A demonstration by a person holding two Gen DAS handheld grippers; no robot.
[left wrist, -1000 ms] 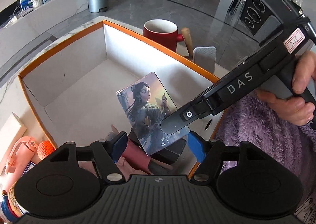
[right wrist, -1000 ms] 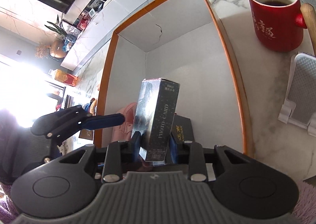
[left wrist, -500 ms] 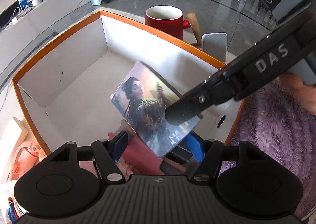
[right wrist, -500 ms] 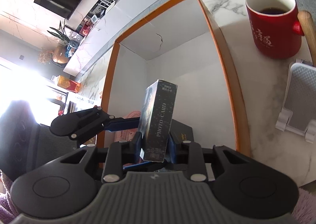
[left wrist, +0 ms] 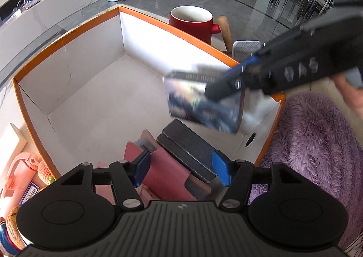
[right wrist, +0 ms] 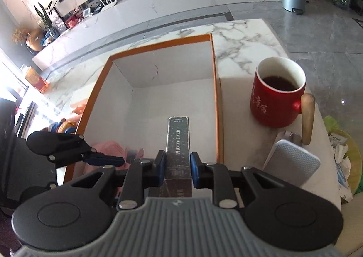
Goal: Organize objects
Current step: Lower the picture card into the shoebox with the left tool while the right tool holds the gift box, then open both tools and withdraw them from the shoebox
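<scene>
The photo card box [right wrist: 178,148] is clamped on its 2 broad faces by the right tongs [right wrist: 177,166], narrow "PHOTO-CARD" spine up, long axis running straight ahead from the tongs toward the far wall of the orange-rimmed box [right wrist: 213,89]. It hangs above the box's near right part; in the left wrist view it is blurred [left wrist: 204,103], held over a black case [left wrist: 188,148] and a pink pouch [left wrist: 165,173] lying near the front corner. The left tongs [left wrist: 181,166] stand wide and hold nothing. On the marble bench [right wrist: 245,39], just right of the box, stand a red mug [right wrist: 276,93] and a grey stand [right wrist: 292,161].
</scene>
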